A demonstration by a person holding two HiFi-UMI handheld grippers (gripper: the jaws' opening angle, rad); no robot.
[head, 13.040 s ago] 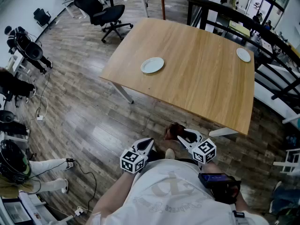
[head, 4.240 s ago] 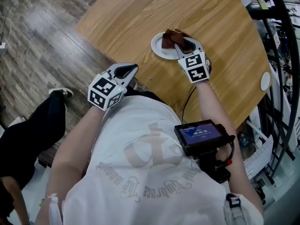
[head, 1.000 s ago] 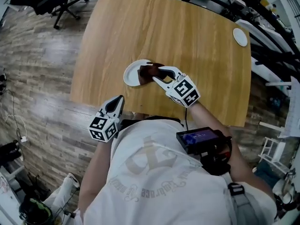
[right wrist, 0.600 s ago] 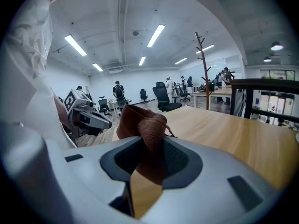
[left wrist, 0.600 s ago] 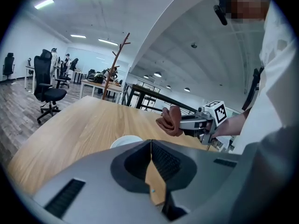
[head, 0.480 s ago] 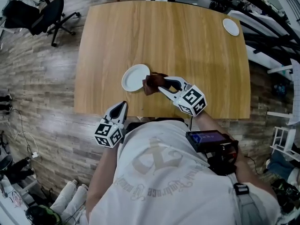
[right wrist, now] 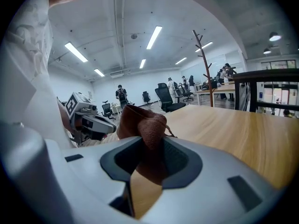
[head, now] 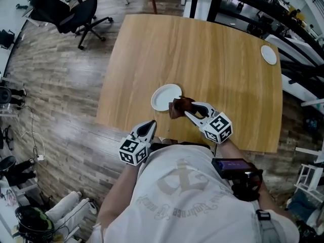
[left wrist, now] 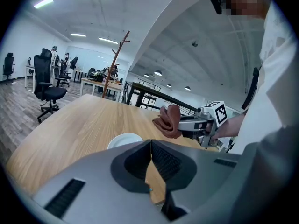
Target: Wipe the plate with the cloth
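Head view: right gripper (head: 188, 109) jaws clamp the brown cloth (head: 178, 107), just beside the white plate (head: 165, 97) on the worktop (head: 202, 49). Left gripper (head: 150, 125) jaws pressed together, holding nothing, at the worktop's near edge.

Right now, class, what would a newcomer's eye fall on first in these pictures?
The brown cloth stands out first, bunched in the shut right gripper and held up by the right rim of the white plate, near the table's near edge. The left gripper hangs shut and empty just off that edge. A second plate lies at the far right corner.
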